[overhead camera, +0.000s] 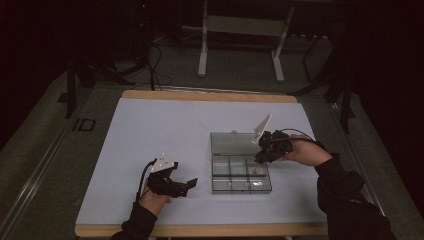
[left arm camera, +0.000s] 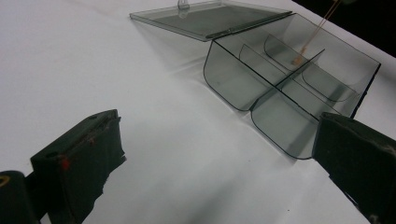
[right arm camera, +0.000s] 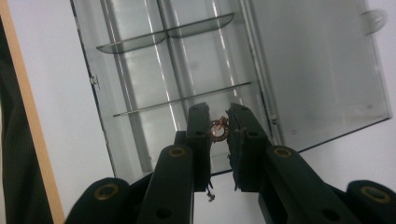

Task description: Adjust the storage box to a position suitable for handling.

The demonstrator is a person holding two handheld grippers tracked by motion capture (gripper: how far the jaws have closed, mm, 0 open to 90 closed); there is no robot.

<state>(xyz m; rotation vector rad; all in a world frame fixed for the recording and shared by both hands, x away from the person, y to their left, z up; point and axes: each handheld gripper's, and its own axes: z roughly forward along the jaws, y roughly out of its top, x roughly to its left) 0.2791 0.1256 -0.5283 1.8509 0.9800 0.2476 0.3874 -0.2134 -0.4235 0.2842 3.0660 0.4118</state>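
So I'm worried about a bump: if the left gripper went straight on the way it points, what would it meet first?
Most likely the near wall of the clear compartment box, which lies on the white table ahead of the left gripper. Its open fingers hold nothing. Depth is hard to judge.

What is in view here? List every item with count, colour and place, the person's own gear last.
compartment box: one, clear smoky grey, right of table centre, lid laid open flat behind it
ring: one, small, reddish-gold, between the right gripper's jaws above the box
thread: one, thin, tan, hanging into a far compartment
table: one, white top, wooden edge
metal frame: one, pale, on the floor behind
left gripper: black, open, over the table
right gripper: black, shut on ring
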